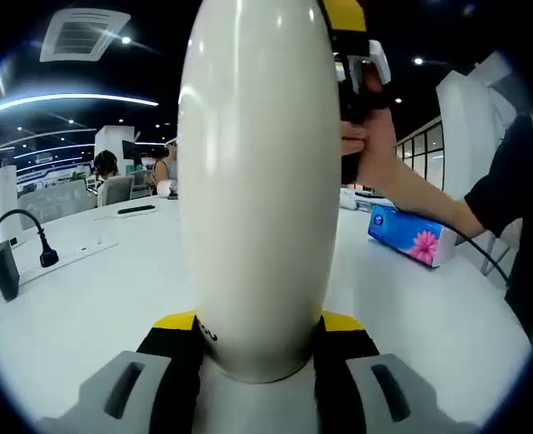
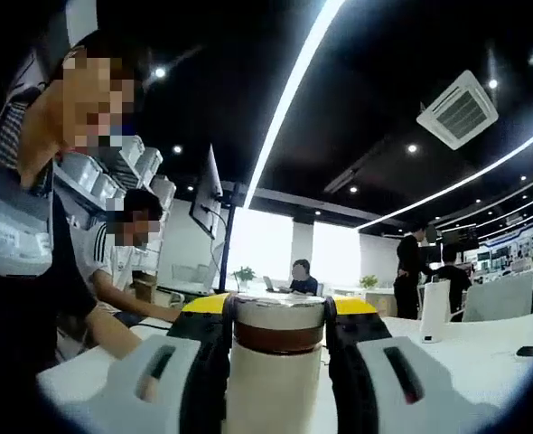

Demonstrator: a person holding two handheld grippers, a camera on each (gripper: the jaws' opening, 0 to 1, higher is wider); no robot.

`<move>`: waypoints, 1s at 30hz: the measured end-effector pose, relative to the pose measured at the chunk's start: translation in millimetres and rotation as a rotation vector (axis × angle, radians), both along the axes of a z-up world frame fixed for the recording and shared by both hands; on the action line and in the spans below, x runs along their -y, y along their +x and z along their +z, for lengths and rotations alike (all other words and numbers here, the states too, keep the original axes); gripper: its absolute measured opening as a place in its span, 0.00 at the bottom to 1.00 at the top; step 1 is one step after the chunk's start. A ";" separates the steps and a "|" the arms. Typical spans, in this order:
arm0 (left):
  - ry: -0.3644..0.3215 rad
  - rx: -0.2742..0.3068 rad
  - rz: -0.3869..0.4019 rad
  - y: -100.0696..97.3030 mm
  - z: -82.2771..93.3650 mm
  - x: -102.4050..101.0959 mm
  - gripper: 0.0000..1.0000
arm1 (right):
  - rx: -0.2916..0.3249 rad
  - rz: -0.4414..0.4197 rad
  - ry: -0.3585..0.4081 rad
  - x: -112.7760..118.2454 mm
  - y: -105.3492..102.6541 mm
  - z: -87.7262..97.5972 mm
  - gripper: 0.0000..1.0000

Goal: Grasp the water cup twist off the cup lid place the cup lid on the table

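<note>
My left claw (image 1: pixel 259 339) clenched the smooth, rounded cream body of the water cup (image 1: pixel 259 181), upright above the glossy white table (image 1: pixel 86 298). My right claw (image 2: pixel 278 312) gripped its cylindrical cup lid (image 2: pixel 280 324), brown-banded, at six o'clock.

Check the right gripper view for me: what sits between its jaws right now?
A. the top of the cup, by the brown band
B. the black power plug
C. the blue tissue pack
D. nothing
A: the right gripper has its yellow-tipped jaws on both sides of the water cup, at the cup lid above the brown band.
</note>
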State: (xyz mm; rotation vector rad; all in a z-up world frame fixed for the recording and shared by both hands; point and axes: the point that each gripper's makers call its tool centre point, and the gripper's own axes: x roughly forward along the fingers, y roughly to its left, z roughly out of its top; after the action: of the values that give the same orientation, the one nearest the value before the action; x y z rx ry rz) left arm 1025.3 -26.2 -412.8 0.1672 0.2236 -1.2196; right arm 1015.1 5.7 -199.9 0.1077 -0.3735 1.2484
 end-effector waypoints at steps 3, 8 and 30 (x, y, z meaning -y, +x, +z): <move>0.000 0.000 0.000 1.2 0.2 -1.2 0.50 | 0.000 0.051 0.001 -0.7 0.0 0.5 0.44; 0.000 0.000 -0.002 0.6 0.3 -1.7 0.50 | -0.017 0.158 0.014 -1.8 0.2 0.9 0.44; -0.006 0.000 -0.016 3.6 -2.2 -1.5 0.50 | -0.121 0.373 0.058 -8.3 -3.9 -3.2 0.54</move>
State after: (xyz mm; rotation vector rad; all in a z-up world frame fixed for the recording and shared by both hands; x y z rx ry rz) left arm 1028.9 -24.8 -415.0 0.1642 0.2187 -1.2364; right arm 1011.2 13.9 -203.1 0.3123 -0.2924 1.5905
